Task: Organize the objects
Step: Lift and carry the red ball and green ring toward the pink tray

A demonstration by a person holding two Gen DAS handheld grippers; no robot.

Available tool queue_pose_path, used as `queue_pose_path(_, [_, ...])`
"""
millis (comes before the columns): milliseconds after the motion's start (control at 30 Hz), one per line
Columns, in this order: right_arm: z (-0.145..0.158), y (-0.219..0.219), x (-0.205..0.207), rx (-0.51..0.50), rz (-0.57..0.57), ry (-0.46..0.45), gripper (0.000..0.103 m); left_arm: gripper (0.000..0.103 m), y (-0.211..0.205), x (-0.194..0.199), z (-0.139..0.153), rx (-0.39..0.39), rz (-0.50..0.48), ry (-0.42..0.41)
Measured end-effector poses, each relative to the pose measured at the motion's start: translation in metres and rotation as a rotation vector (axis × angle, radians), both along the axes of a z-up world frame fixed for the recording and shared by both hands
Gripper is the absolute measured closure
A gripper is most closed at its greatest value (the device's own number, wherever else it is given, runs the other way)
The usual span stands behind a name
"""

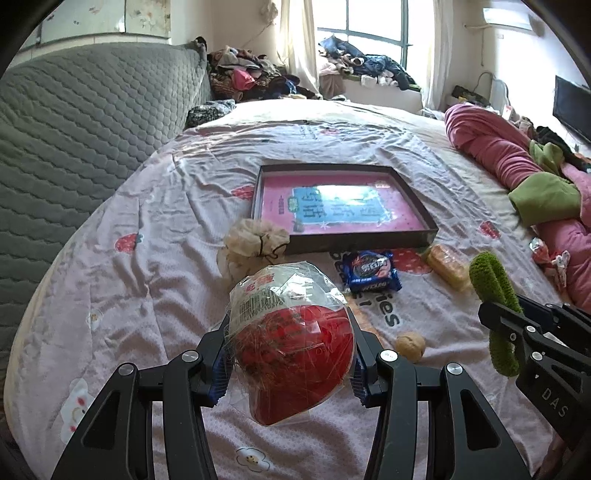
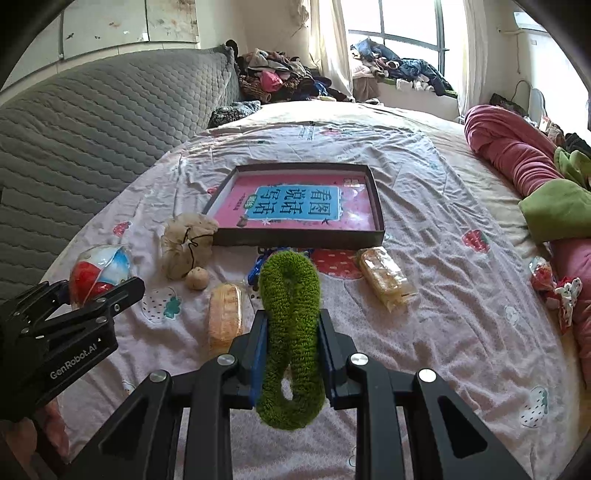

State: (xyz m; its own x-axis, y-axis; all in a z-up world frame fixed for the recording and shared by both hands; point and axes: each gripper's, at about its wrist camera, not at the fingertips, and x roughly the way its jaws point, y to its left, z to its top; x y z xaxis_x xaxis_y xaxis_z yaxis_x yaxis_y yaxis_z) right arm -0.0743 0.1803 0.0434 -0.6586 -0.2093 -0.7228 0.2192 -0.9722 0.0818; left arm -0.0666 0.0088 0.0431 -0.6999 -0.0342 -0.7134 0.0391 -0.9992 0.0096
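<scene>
"GenRobot.AI" on left gripper (image 2: pixel 107 291), "DAS" on right gripper (image 1: pixel 517 325)

This is a bedroom in a home. A big bed (image 1: pixel 155 206) fills the room, with a pink sheet that has strawberries on it. A soft gray headboard (image 1: pixel 85 122) stands at one side. Piles of clothes (image 1: pixel 243 70) sit by the window (image 1: pixel 373 26). A pink blanket (image 1: pixel 495 147) lies rolled up, and a TV (image 1: pixel 572 107) hangs on the wall.
</scene>
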Motion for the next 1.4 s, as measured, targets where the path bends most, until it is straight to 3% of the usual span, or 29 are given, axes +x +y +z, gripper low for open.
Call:
queue_pose_path(933, [0.066,-0.004,-0.035,0.019,0.013,0.133,0.077,0.050,0.006,-0.049,0.057,-0.012,0.013,0.092])
queue_pose_path(1400, [0.069,-0.002,-0.084,0.001,0.003,0.166,0.077,0.050,0.009,-0.100,0.048,-0.031,0.004,0.092])
